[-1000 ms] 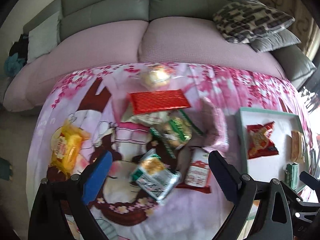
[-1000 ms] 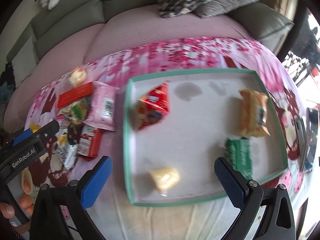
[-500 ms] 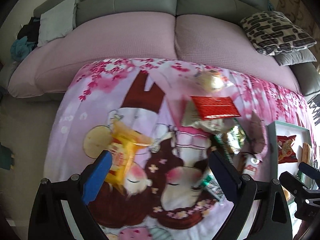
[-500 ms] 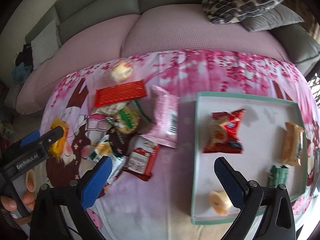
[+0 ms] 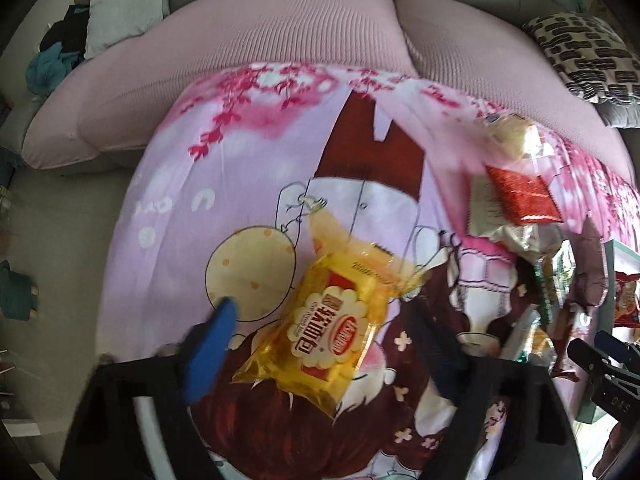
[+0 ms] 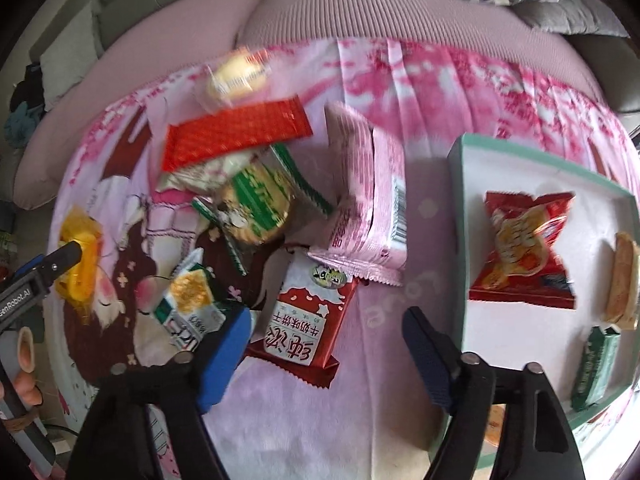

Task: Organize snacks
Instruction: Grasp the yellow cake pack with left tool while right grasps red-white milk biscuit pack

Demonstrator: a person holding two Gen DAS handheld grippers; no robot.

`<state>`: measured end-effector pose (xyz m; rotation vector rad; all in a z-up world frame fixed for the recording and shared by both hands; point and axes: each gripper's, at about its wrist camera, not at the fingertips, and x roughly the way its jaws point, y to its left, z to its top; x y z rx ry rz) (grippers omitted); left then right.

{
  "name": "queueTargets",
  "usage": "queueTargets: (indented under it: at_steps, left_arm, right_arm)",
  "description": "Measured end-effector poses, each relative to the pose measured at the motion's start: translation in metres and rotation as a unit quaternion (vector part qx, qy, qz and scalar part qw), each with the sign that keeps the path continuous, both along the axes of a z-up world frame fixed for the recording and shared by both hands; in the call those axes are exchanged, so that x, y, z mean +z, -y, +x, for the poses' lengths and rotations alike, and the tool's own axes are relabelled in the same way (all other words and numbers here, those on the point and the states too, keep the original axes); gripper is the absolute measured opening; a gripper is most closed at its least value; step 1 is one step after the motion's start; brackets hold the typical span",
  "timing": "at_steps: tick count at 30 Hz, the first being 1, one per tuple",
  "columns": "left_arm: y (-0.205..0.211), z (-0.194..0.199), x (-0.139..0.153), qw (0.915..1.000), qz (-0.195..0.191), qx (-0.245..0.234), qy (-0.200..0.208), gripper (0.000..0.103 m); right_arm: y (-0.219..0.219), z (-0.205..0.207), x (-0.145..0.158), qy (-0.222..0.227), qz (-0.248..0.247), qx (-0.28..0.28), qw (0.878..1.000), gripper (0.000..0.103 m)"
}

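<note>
1. Hovering over the patterned cloth [image 5: 256, 184], the left gripper [image 5: 324, 344] points steeply down with the yellow snack packet [image 5: 336, 320] lying between its two fingers.
2. Its jaws have just been closing; in the left wrist view the blue pad on one side stands clear of the packet, and the other finger is too blurred to judge contact, so no grip shows.
3. Yellow packet: clear-yellow wrapper, a scalloped cream label with red print, lying flat and tilted on the cartoon print of the cloth.
4. The right gripper [image 6: 324, 344] hangs over the red-and-white packet [image 6: 308, 320], which lies flat on the cloth with its lower end between the fingers; the blue pad on one side is just beside its edge, the other finger stands apart.
5. Its jaws have just been closing too; they are not pressing on the packet.
6. Red-and-white packet: white panel with red characters, red borders, a round sticker near the top.
7. Just beyond it lie a pink packet [image 6: 368, 200], a green-and-gold biscuit packet [image 6: 260, 204], and a flat red wrapper [image 6: 236, 136].
8. The green-rimmed tray [image 6: 456, 216] sits beside this pile and holds a red crinkled packet [image 6: 524, 248], among others.
</note>
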<state>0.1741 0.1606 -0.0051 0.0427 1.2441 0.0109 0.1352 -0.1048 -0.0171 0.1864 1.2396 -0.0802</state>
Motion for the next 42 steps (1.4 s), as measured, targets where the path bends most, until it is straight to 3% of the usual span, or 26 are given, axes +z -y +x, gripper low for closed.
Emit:
queueTargets:
  at_steps: [2,4,9,14,20,28,42]
  left_arm:
    - [-0.002,0.002,-0.008,1.0,-0.005,0.003,-0.007,0.069]
    - [-0.002,0.004,-0.015,0.9999,-0.006,0.005,-0.011,0.056]
    - [0.0,0.005,-0.023,0.9999,-0.002,0.012,-0.008,0.046]
    - [0.004,-0.002,-0.022,0.9995,0.0,0.033,0.0,0.043]
    - [0.02,-0.031,-0.014,0.9971,-0.03,0.069,0.013,0.042]
    - [0.051,-0.054,0.005,0.9919,-0.074,0.098,0.032,0.042]
    - [0.108,-0.058,0.038,0.9901,-0.076,0.082,0.086,0.042]
  right_arm:
    - [-0.001,0.003,-0.007,-0.005,0.002,-0.001,1.0,0.069]
    - [-0.001,0.006,-0.014,-0.011,0.007,-0.003,1.0,0.066]
    - [-0.007,0.01,-0.024,-0.011,-0.007,-0.001,1.0,0.061]
    - [-0.019,0.009,-0.03,0.0,-0.027,-0.004,1.0,0.053]
    - [-0.028,-0.007,-0.03,0.02,-0.031,0.002,0.999,0.043]
    - [-0.013,-0.045,-0.03,0.054,0.006,-0.003,0.999,0.042]
    - [0.035,-0.089,0.012,0.149,0.059,-0.033,0.987,0.042]
